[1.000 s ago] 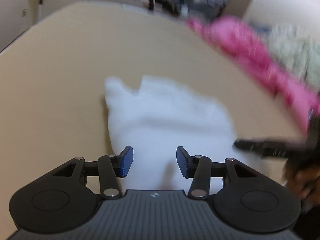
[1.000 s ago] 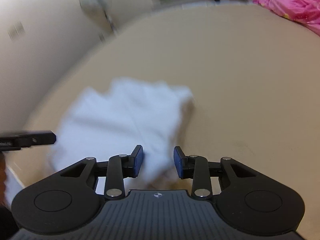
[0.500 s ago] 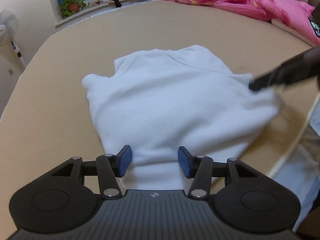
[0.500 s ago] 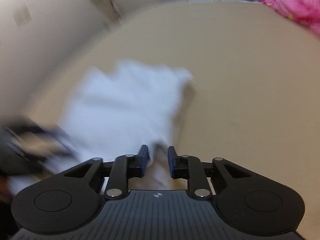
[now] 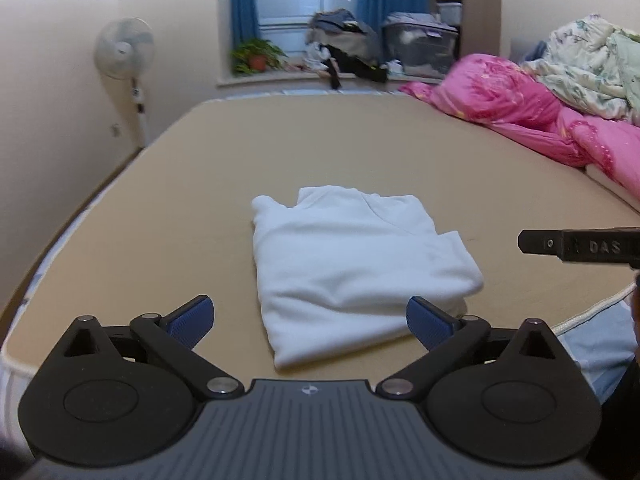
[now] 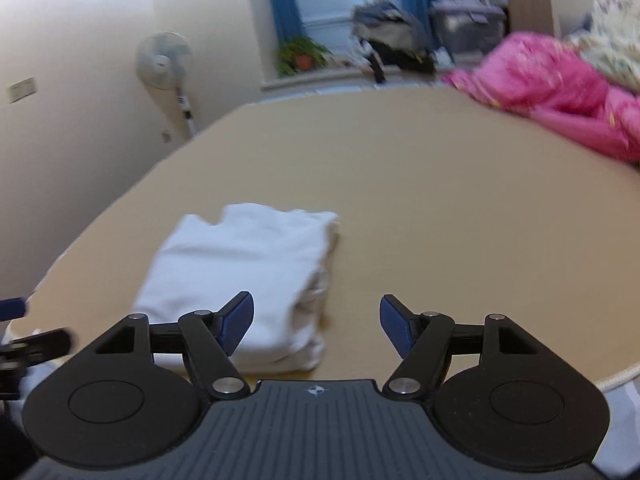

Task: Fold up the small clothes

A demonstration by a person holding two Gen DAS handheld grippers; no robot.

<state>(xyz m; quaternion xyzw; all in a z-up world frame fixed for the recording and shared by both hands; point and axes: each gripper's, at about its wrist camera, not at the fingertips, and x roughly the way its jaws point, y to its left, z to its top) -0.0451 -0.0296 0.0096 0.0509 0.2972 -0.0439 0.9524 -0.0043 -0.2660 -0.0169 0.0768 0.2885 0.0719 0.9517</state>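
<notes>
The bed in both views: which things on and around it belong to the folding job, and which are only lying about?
For the job:
- white garment, folded on the tan bed surface
- left tongs and right tongs, both opening, nothing between them

Just lying about:
- pink quilt
- floral bedding
- standing fan
- potted plant

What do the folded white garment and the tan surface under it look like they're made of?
White garment: soft, thick, matte knit, maybe fleece or sweatshirt cotton; its folds are rounded and bulky. Tan surface: smooth, matte, creaseless, probably a taut sheet or mattress cover; corded piping shows at its near edge.
</notes>
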